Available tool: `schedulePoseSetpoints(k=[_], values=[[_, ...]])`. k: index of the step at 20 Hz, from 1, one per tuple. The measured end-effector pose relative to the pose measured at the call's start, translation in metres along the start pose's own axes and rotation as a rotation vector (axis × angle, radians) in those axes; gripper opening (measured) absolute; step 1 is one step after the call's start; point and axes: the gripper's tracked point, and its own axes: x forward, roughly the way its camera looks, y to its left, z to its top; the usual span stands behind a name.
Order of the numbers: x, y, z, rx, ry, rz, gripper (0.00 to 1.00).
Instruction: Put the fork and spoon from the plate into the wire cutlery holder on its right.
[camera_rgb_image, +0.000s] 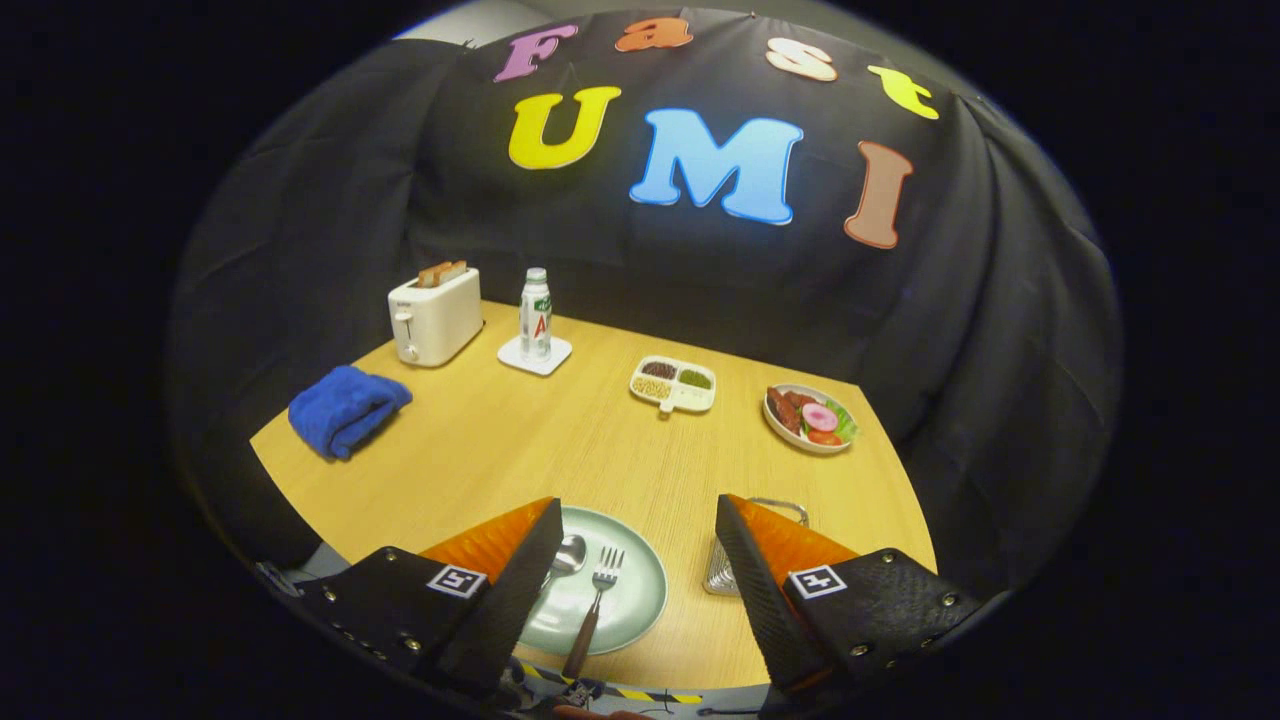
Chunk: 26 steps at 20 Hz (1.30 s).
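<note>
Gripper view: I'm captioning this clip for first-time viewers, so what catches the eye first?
The open gripper frames a pale green plate holding a fork and spoon, with the wire cutlery holder behind the right finger. Beyond lie a blue cloth and a white toaster.

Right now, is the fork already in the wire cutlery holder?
No, the fork lies on the green plate beside the spoon, between the open tool's fingers.
</note>
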Motion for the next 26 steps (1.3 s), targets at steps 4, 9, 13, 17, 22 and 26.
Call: schedulePoseSetpoints(k=[4, 9, 13, 17, 22, 26], values=[[0.007, 0.007, -0.036, 0.005, 0.124, 0.038, 0.95], [0.014, 0.011, -0.063, 0.001, 0.209, 0.054, 0.94], [0.020, 0.013, -0.091, -0.027, 0.307, 0.060, 0.94], [0.023, 0.022, -0.120, -0.045, 0.430, 0.100, 0.95], [0.028, 0.030, -0.143, -0.055, 0.529, 0.132, 0.91], [0.033, 0.037, -0.154, -0.015, 0.595, 0.158, 0.86]])
